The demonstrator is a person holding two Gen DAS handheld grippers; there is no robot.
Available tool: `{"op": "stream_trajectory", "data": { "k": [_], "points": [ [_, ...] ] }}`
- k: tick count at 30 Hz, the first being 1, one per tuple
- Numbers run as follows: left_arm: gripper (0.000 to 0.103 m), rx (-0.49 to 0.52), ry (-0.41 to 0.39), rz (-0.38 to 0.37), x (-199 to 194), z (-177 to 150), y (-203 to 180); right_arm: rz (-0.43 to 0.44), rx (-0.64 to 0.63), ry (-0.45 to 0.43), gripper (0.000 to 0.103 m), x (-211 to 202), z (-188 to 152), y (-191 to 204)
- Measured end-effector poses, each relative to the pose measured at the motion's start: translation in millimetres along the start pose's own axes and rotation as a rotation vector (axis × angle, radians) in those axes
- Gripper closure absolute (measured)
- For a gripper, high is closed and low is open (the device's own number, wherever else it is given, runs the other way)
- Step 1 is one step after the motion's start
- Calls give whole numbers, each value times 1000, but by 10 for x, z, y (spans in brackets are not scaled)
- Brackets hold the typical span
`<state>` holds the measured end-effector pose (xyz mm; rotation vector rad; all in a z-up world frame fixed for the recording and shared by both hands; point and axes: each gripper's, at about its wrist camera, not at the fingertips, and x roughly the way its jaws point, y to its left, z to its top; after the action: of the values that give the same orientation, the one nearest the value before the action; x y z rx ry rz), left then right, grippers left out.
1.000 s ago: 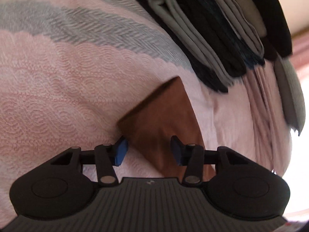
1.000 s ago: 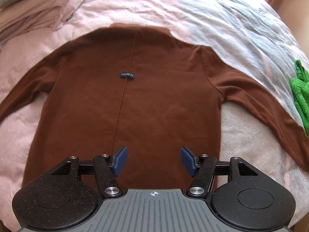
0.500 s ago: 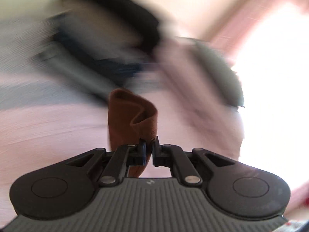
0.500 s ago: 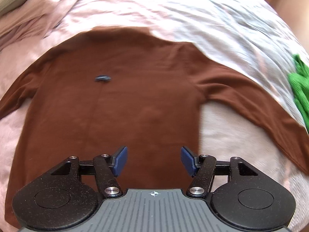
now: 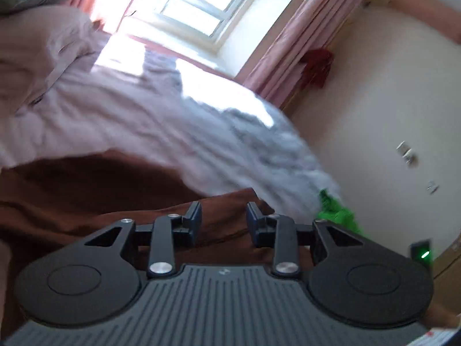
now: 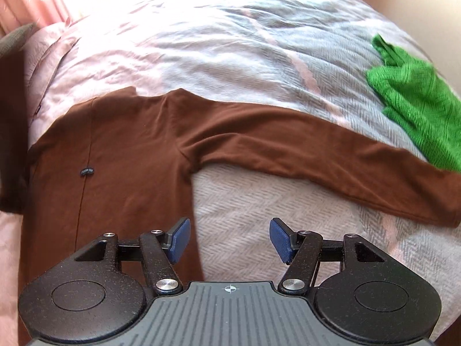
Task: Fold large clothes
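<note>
Left wrist view: our left gripper (image 5: 223, 219) hangs over the brown shirt (image 5: 86, 190) on the bed (image 5: 138, 121), jaws opening, cloth behind them but nothing pinched that we can see.
Right wrist view: our right gripper (image 6: 229, 238) is spread and empty beside the shirt's side edge; one sleeve (image 6: 317, 147) reaches toward a green garment (image 6: 412, 98).
Risk: we judge the let-go cloth may land bunched, and the blurred left view hides it.

I see a bed (image 5: 149, 121) under a bright window (image 5: 196, 8), pink curtains (image 5: 291, 54) beside it, cream wall (image 5: 368, 121) right of the curtains.
</note>
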<state>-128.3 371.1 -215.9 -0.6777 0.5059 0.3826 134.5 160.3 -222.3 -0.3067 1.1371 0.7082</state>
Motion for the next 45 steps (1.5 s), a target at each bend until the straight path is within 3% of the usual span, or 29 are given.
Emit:
{"op": "stream_trajectory", "data": {
  "k": [3,5,8,11,14,18,19,20,21,26,28,30,33,36,38,41,43,45],
  "points": [
    [74,6,96,226,4,-331,454,98,67,-8,45,80,8,-114],
    [75,21,144,376,-108,-405,908,209,127,-12,45,203,34,-119],
    [74,58,168,509,-274,-462,1301,365,214,-36,45,459,86,-16],
    [74,104,172,579,-356,-437,1436,449,336,-22,46,811,153,127],
    [73,129,180,602,-279,-401,1514,452,450,-6,52,1133,204,192],
    [69,159,192,581,-153,-408,1580,388,511,-37,63,1348,293,237],
    [69,170,197,578,-111,-417,1589,364,512,-53,76,1376,333,256],
    [69,175,204,575,-85,-426,1596,343,501,-59,102,1388,379,276],
    [69,180,210,572,-47,-430,1604,346,493,-74,101,1347,424,303],
    [65,223,193,562,88,-416,1561,604,320,-478,101,346,668,521],
    [65,236,176,563,185,-384,1543,578,304,-600,101,77,697,474],
    [65,262,171,565,300,-362,1523,427,319,-585,101,144,730,358],
    [67,345,180,574,471,-367,1486,247,397,-369,101,586,710,95],
    [78,441,194,572,569,-399,1470,232,419,-297,101,834,529,-39],
    [93,517,214,558,596,-440,1453,229,408,-289,101,877,434,-27],
    [98,623,201,566,552,-473,1428,261,412,-309,101,854,493,2],
    [98,599,153,581,429,-415,1466,335,398,-368,101,711,508,24],
    [98,512,131,594,304,-333,1595,397,363,-434,101,585,469,18]
  ]
}}
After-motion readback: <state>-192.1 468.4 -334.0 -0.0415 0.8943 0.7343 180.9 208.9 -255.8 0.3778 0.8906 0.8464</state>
